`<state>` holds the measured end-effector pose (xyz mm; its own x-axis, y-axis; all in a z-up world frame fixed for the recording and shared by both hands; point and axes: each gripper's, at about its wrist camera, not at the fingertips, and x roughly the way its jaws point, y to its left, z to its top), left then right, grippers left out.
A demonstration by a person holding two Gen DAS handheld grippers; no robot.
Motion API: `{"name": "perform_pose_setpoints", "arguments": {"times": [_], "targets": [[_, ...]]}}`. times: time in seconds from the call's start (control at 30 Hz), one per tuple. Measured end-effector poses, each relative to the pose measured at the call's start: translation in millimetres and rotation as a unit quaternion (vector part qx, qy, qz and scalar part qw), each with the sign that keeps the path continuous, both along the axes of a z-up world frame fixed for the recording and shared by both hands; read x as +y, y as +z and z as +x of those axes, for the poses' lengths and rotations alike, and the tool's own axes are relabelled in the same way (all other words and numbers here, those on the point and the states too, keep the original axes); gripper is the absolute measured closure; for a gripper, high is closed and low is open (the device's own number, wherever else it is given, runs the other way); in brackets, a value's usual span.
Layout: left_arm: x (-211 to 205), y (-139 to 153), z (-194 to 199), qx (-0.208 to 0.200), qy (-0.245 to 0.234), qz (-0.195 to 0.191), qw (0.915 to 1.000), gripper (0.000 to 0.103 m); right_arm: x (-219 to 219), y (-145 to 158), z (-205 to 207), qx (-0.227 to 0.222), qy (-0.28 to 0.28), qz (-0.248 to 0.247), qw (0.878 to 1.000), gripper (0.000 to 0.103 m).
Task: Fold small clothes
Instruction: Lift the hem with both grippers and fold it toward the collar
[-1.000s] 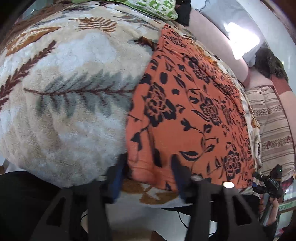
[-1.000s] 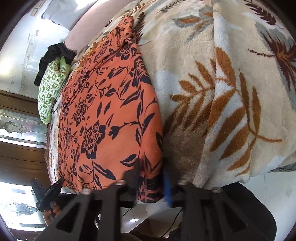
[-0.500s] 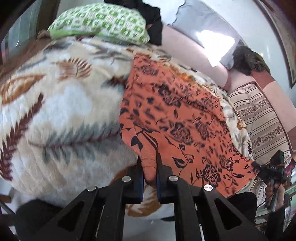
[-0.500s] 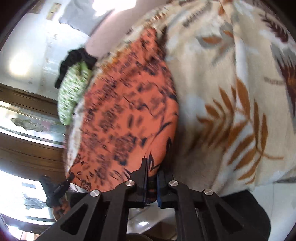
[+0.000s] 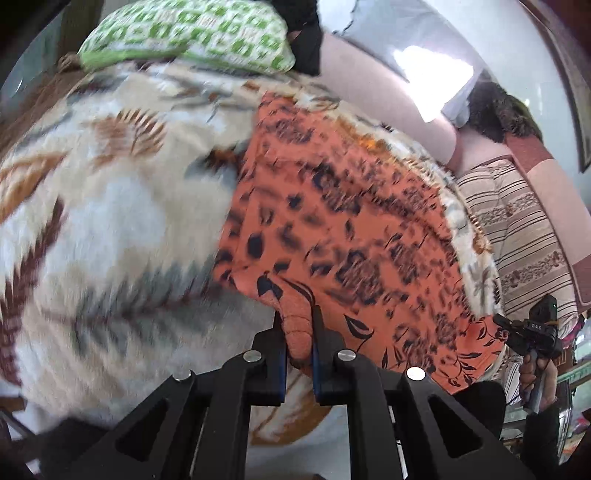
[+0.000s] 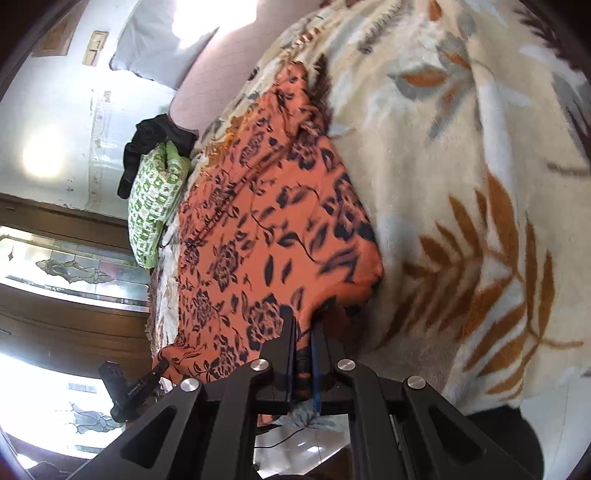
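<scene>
Across the left wrist view: orange floral garment (image 5: 332,221) lies spread on a leaf-patterned fleece blanket (image 5: 110,206), blurred. Left gripper (image 5: 298,332) pinches a bunched near corner of the cloth, jaws pressed on the fold, corner lifted off the blanket. Green-and-white pillow (image 5: 184,33) at the far edge, dark cloth just beside it. Striped cushion (image 5: 517,229) off to the right. Right gripper (image 5: 524,328) small at the right edge, at the garment's other near corner, a hand (image 5: 537,376) under it.

Across the right wrist view: right gripper (image 6: 303,343) clamps the garment's (image 6: 258,229) near corner, jaws pressed on cloth. Blanket (image 6: 461,184) fills the right. Pillow (image 6: 155,206) far left. Left gripper (image 6: 129,387) at the opposite corner.
</scene>
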<state>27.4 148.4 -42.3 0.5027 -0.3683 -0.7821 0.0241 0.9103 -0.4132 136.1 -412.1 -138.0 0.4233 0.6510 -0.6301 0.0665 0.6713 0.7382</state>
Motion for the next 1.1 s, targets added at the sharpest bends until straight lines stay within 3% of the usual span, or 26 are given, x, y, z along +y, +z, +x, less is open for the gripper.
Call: {"name": "perform_pose_setpoints", "arguments": {"times": [0.1,0.23,0.37,0.43,0.5,0.53,0.57,0.63,0.73,0.83,0.93,0.97,1.0,1.03,1.1], "targets": [[-9,35,44,-0.045,-0.011,0.022,0.9987,0.093,0,36,46,-0.05,0.013,-0.021,0.998,0.096],[-16,71,120,-0.088,-0.015,0.021,0.9958,0.093,-6,87,135,-0.121,-0.006,-0.037,0.992,0.096],[-18,64,206,-0.103,0.013,0.041,0.9937,0.092,-17,99,225,-0.145,-0.071,-0.045,0.986,0.095],[-18,42,233,-0.073,0.017,0.048,0.996,0.092,-22,82,243,-0.135,-0.092,-0.015,0.986,0.094],[-20,22,238,-0.069,0.01,0.047,0.9965,0.092,-7,62,235,-0.116,-0.05,-0.001,0.992,0.079],[-23,15,237,-0.067,0.008,0.057,0.9961,0.092,6,52,222,-0.101,-0.019,-0.032,0.994,0.043],[-24,9,234,-0.066,0.007,0.06,0.996,0.092,20,46,203,-0.092,0.008,-0.069,0.993,0.022],[-23,2,230,-0.064,0.007,0.055,0.9964,0.092,51,42,163,-0.127,0.094,-0.121,0.98,0.022],[-18,3,224,-0.064,0.012,0.046,0.9968,0.092,86,34,126,-0.144,0.173,-0.174,0.959,0.022],[-19,7,217,-0.06,0.009,0.053,0.9968,0.092,103,24,138,-0.139,0.203,-0.221,0.944,0.022],[-20,11,207,-0.06,0.01,0.063,0.9961,0.092,111,16,158,-0.123,0.231,-0.19,0.946,0.026],[-21,12,203,-0.059,0.008,0.067,0.996,0.092,118,13,160,-0.109,0.255,-0.177,0.945,0.033],[-22,14,199,-0.061,0.005,0.072,0.9955,0.092,124,9,161,-0.092,0.274,-0.175,0.941,0.069],[-22,15,195,-0.065,0.003,0.076,0.995,0.092,132,6,158,-0.086,0.291,-0.192,0.933,0.094],[-22,22,183,-0.076,-0.003,0.082,0.9937,0.092,139,15,144,-0.102,0.312,-0.197,0.924,0.096]]}}
